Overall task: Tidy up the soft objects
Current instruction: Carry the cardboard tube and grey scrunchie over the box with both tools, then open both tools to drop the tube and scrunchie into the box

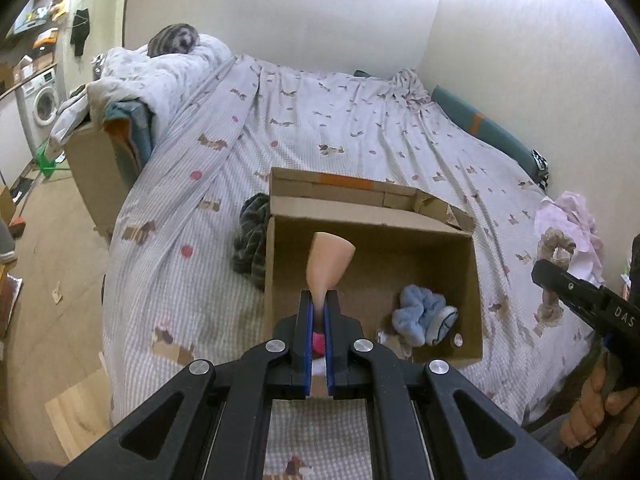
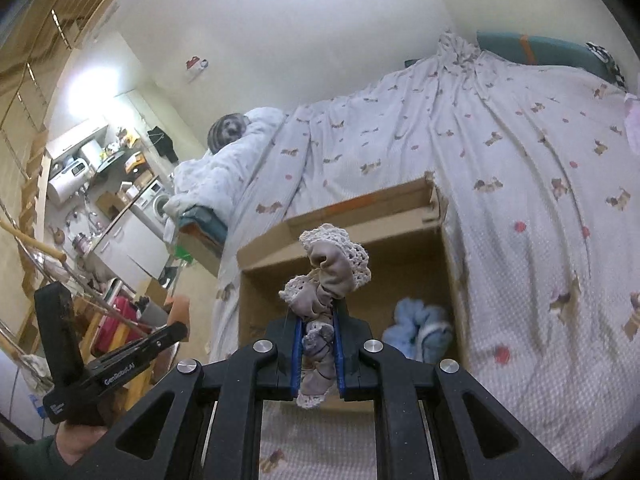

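Note:
An open cardboard box (image 1: 472, 272) sits on the bed, also in the right wrist view (image 2: 452, 264). A light blue fluffy item (image 1: 422, 316) lies in its near right corner, seen too in the right wrist view (image 2: 420, 328). My left gripper (image 1: 319, 300) is shut on a peach-coloured soft item (image 1: 330, 262) with a pink end, held above the box. My right gripper (image 2: 318, 312) is shut on a grey scrunchie with white lace trim (image 2: 332, 268), held over the box's near edge. The right gripper also shows at the right edge of the left wrist view (image 1: 538, 274).
A dark striped cloth (image 1: 252, 236) lies left of the box. Pink and white garments (image 1: 572, 224) lie on the bed's right side. A folded duvet (image 1: 160, 76) and a grey striped pillow (image 1: 174, 38) sit at the far left. A washing machine (image 1: 42, 102) stands beyond.

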`<state>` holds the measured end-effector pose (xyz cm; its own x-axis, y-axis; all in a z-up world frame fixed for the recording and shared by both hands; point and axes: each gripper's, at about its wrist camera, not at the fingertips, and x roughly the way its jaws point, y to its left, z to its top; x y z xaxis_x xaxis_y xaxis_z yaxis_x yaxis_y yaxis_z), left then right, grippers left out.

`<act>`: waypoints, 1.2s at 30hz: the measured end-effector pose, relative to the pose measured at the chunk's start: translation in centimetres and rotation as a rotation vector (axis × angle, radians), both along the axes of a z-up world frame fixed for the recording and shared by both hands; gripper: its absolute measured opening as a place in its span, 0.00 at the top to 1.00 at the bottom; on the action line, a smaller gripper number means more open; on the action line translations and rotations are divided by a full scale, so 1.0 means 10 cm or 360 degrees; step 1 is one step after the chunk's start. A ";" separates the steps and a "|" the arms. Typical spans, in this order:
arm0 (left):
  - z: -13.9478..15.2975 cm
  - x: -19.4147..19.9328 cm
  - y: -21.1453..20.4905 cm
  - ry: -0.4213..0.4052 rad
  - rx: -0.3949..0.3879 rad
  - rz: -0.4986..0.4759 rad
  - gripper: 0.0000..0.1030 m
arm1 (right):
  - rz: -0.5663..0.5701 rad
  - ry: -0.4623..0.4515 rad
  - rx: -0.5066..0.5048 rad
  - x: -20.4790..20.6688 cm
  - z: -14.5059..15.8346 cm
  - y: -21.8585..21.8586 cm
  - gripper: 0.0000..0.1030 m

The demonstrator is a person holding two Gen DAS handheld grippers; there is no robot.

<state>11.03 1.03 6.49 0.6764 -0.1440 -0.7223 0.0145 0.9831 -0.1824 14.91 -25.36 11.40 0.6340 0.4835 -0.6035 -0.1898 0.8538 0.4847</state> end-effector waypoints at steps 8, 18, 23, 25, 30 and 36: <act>-0.27 0.37 -0.14 0.0057 0.0042 -0.0041 0.95 | -0.0030 0.0087 0.0010 0.26 -0.32 0.03 0.86; -0.90 0.51 -0.46 0.0196 0.0093 -0.0203 0.95 | 0.0045 0.0344 -0.0143 0.46 -0.93 0.24 0.86; -0.95 0.57 -0.51 0.0215 0.0086 -0.0217 0.95 | 0.0142 0.0417 -0.0227 0.50 -1.09 0.38 0.86; -0.97 0.59 -0.49 0.0235 0.0077 -0.0210 0.95 | 0.0148 0.0446 -0.0226 0.52 -1.14 0.38 0.86; -1.02 0.61 -0.46 0.0272 0.0074 -0.0192 0.95 | 0.0144 0.0511 -0.0224 0.54 -1.24 0.38 0.86; -1.06 0.62 -0.48 0.0315 0.0067 -0.0209 0.85 | 0.0124 0.0548 -0.0237 0.55 -1.29 0.36 0.86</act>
<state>17.21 -3.77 -4.11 0.4987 -0.1887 -0.8460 0.1109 0.9819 -0.1536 20.46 -21.78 -1.49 0.3468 0.4132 -0.8420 -0.1047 0.9092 0.4031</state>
